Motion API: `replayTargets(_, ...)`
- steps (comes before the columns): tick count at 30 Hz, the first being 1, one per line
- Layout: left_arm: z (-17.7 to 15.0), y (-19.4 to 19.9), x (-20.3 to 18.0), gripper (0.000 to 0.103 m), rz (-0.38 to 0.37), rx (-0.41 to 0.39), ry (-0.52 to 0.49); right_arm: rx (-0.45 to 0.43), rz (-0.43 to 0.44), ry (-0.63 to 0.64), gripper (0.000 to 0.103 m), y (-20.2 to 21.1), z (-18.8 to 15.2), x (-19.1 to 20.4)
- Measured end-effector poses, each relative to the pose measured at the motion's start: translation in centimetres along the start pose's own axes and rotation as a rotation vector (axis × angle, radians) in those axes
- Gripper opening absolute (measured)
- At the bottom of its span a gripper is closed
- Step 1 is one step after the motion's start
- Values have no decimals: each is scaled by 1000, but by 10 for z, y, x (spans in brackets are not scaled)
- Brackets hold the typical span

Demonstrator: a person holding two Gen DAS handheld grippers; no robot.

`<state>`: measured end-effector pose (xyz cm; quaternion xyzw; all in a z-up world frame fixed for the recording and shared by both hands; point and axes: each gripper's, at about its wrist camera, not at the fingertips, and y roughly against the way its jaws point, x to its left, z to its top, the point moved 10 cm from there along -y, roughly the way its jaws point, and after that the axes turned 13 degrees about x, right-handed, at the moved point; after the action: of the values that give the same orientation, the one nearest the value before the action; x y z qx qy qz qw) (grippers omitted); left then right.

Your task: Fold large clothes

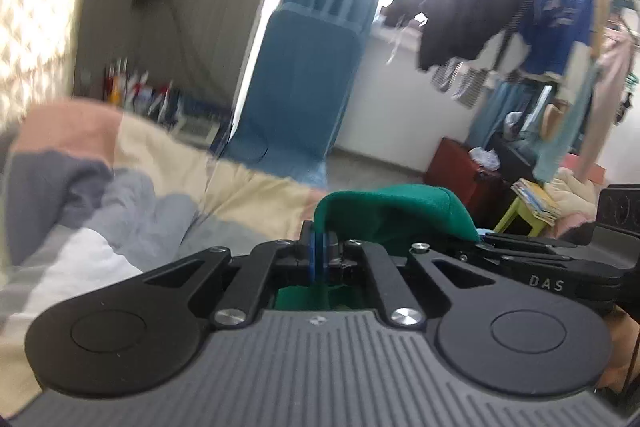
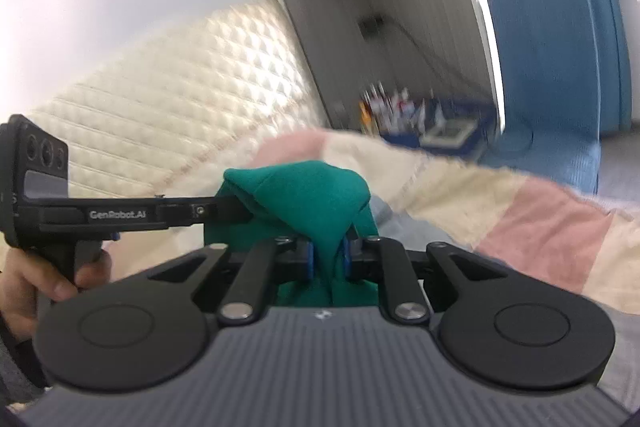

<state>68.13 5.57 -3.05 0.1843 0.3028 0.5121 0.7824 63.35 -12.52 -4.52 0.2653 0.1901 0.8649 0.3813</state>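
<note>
Left wrist view: left gripper (image 1: 320, 247) has its blue-padded fingers (image 1: 313, 251) pinched tight on a fold of the green knit garment (image 1: 396, 205). Cloth arches up and over to the right, and more green shows below the fingers inside the linkage. Other gripper's black body lies just right of the cloth.

Right wrist view: right gripper (image 2: 328, 253) is clamped on the same green knit garment (image 2: 300, 195); blue fingers (image 2: 307, 255) squeeze a thick bunch, which bulges up above them and hangs down between them. Left gripper comes in from the left, its tip buried in the same bunch, with the person's left hand (image 2: 44, 277) on its handle. Both grippers sit close together, garment lifted clear of the bed.

Behind: patchwork quilt of pink, cream and grey blocks (image 2: 532, 223) on the bed, cream quilted headboard (image 2: 168, 107), blue curtain (image 1: 304, 79), dark and blue clothes on a hanging rack (image 1: 520, 7). Background is motion-blurred.
</note>
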Motion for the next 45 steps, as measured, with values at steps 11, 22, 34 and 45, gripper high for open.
replayTargets(11,-145,176,-120,4,-9,-110,-80,-145,-169,214,16,158,-97,121)
replayTargets(22,-356,151,-134,4,-22,73,33,150,-255,85,16,150,-269,124)
replayTargets(34,-395,146,-114,56,-84,107,154,315,-218,-84,44,133,-314,105)
replayTargets(45,-344,164,-96,64,-145,-46,229,79,-141,-181,63,189,-277,103)
